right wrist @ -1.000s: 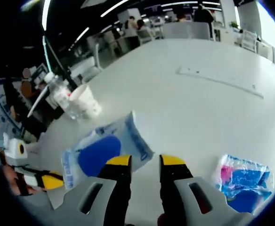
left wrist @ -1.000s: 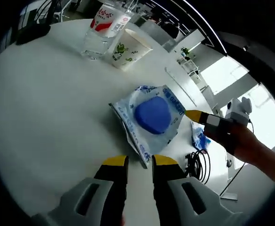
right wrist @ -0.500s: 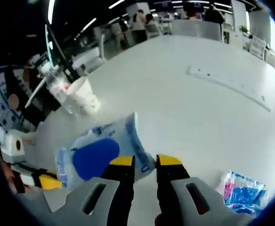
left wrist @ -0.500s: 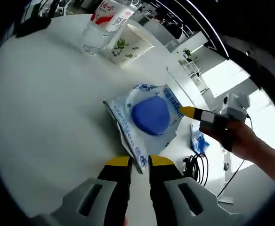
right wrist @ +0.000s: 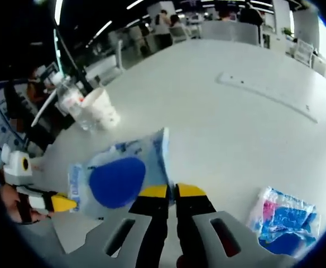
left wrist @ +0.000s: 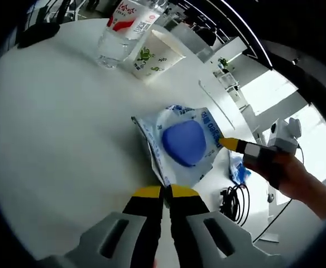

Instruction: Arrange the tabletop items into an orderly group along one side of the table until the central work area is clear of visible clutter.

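Both grippers pinch the blue-pad packet (left wrist: 184, 144): left gripper (left wrist: 162, 192) and right gripper (right wrist: 164, 192) each seemingly clamped on an edge. Bottle (left wrist: 121, 30) and cup (left wrist: 153, 56) grouped ahead; small packet (right wrist: 286, 216) beside the right gripper remains.

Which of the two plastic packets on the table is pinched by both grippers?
The large packet with the solid blue pad inside: both grippers' fingers are shut on its edges. The smaller pink-and-blue packet lies flat on the table, untouched.

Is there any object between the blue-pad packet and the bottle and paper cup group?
Nothing visible: bare white table lies between the packet and the bottle and paper cup.
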### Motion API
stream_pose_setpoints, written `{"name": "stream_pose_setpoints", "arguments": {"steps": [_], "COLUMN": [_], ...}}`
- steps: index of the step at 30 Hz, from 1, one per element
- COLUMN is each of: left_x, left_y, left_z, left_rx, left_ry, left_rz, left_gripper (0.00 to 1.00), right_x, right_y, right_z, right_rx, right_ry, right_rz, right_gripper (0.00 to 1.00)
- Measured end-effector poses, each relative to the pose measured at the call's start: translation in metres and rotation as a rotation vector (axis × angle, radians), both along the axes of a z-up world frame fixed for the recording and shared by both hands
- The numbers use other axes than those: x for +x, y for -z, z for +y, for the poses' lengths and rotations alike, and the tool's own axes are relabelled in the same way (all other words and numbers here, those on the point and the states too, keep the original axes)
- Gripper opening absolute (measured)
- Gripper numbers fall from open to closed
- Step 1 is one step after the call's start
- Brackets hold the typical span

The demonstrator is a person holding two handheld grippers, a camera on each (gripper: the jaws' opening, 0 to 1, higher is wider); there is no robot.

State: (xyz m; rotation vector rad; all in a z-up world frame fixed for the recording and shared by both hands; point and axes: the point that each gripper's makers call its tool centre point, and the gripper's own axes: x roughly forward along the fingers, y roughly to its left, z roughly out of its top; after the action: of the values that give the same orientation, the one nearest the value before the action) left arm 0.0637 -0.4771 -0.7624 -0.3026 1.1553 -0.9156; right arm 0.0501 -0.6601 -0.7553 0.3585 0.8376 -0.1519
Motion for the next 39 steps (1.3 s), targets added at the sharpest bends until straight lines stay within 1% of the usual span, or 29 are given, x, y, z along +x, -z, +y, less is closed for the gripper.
{"name": "stream_pose_setpoints", "arguments": {"steps": [6,8,10,18,23,25,26,27,33,39], "left_x": [0.003,0.003,0.003,0.004,0.008,0.009,0.010,0.010,0.022,0.035], "left_y": [-0.006,-0.011,-0.015,-0.026,-0.032,-0.034,-0.035,-0.036,-0.047,-0.053], "left_z": [-0.003,-0.006,-0.009,-0.017,-0.022,-0.025,-0.026,-0.027,-0.036,-0.043], "left_rx": [-0.015,-0.028,-0.036,-0.053,-0.063,-0.061,-0.048,-0.047,-0.061,-0.067], "left_ry": [0.020,0.031,0.045,0.084,0.108,0.133,0.162,0.176,0.194,0.213], "left_rz": [-0.019,-0.027,-0.040,-0.079,-0.097,-0.117,-0.143,-0.154,-0.183,-0.209], "left_gripper": [0.00,0.00,0.00,0.00,0.00,0.00,0.00,0.00,0.00,0.00], "right_x": [-0.011,-0.017,-0.021,-0.036,-0.050,-0.054,-0.055,-0.057,-0.064,-0.070], "right_y": [-0.002,-0.004,-0.006,-0.019,-0.025,-0.029,-0.029,-0.031,-0.039,-0.046], "right_z": [0.002,0.001,0.000,0.000,0.003,0.007,0.007,0.008,0.013,0.020], "right_rx": [0.010,0.006,0.015,0.010,0.020,0.012,0.012,0.011,0.009,0.011], "right_ry": [0.024,0.034,0.054,0.086,0.131,0.134,0.135,0.141,0.169,0.191], "right_rz": [-0.021,-0.025,-0.042,-0.081,-0.107,-0.109,-0.111,-0.117,-0.141,-0.161], "right_gripper": [0.00,0.00,0.00,0.00,0.00,0.00,0.00,0.00,0.00,0.00]}}
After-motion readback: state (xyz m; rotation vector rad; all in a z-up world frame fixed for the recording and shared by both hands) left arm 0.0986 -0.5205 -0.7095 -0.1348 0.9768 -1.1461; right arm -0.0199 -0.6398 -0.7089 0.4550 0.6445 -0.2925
